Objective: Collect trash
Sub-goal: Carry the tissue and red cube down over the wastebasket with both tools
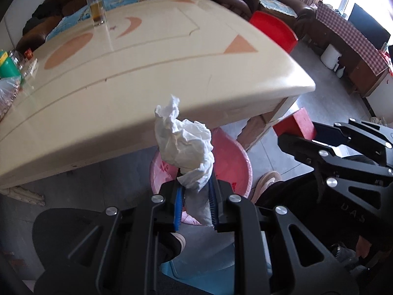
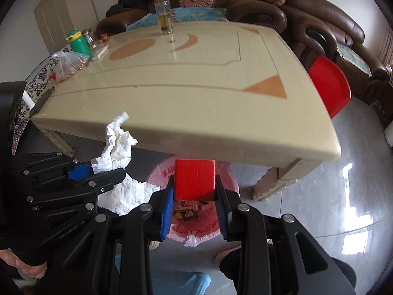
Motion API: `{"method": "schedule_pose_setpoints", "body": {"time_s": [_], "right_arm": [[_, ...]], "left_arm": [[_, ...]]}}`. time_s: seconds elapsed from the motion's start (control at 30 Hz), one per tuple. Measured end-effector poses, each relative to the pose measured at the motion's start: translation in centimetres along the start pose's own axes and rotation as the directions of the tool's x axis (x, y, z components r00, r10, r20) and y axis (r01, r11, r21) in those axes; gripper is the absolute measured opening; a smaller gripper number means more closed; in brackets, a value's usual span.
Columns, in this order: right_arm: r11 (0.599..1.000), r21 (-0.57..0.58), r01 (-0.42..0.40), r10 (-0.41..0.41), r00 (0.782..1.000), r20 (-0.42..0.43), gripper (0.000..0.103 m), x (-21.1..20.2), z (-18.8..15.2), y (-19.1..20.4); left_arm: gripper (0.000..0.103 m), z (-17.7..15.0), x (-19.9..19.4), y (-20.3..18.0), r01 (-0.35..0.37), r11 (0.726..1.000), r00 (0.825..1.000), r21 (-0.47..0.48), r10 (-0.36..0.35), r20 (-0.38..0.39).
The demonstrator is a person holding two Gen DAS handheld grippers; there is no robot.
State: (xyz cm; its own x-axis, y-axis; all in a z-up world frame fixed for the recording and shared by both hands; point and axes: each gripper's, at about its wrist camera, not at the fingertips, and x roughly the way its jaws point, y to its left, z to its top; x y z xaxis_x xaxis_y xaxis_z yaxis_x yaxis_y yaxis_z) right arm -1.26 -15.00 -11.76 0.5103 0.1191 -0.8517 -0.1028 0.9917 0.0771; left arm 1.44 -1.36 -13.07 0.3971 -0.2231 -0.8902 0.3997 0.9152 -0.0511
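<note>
A: Left gripper (image 1: 195, 204), closest to the lens: 2 blue pads pinching a crumpled white tissue (image 1: 184, 145), which sticks up past the fingertips, over the pink-lined bin (image 1: 243, 164).

B: Noted. Largest item?

A: Cream table (image 2: 196, 93) with orange shapes, near edge just above the bin. Brown sofa (image 2: 319, 22) behind it. Red stool (image 2: 329, 86) at the table's right side.

B: Bin position?

A: On the floor at the table's near edge, directly below both grippers. Wrappers lie inside.

B: Right gripper?

A: Right gripper (image 2: 195, 196) clamps a red box (image 2: 195, 179) between its 2 fingers, held over the bin opening.

B: Smaller things?

A: Glass bottle (image 2: 164, 12) with amber liquid, upright at the far edge. Green bottle (image 2: 78, 43) and clear bag (image 2: 68, 65) at the far left corner.
</note>
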Motion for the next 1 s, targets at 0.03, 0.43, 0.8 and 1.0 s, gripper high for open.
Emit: {"method": "schedule_pose_setpoints", "body": {"time_s": [0.03, 0.43, 0.8, 1.0], "right_arm": [[1.000, -0.001, 0.004, -0.004, 1.000, -0.003, 0.030, 0.5, -0.3, 0.0], [0.998, 0.044, -0.041, 0.046, 0.992, -0.115, 0.030, 8.1, -3.1, -1.5], [0.997, 0.037, -0.061, 0.068, 0.965, -0.252, 0.030, 15.5, -3.9, -1.6], [0.998, 0.031, -0.060, 0.067, 0.945, -0.319, 0.030, 19.1, -5.0, -2.3]], "left_arm": [[0.019, -0.1, 0.4, 0.1, -0.001, 1.000, 1.000, -0.004, 0.001, -0.004], [0.019, -1.6, 6.4, 0.4, -0.009, 0.998, 0.999, -0.056, 0.006, -0.049], [0.019, -2.0, 11.8, 0.1, -0.016, 0.996, 0.989, -0.088, 0.003, -0.147], [0.019, -2.1, 14.4, 0.9, -0.015, 0.994, 0.984, -0.110, -0.004, -0.175]]}}
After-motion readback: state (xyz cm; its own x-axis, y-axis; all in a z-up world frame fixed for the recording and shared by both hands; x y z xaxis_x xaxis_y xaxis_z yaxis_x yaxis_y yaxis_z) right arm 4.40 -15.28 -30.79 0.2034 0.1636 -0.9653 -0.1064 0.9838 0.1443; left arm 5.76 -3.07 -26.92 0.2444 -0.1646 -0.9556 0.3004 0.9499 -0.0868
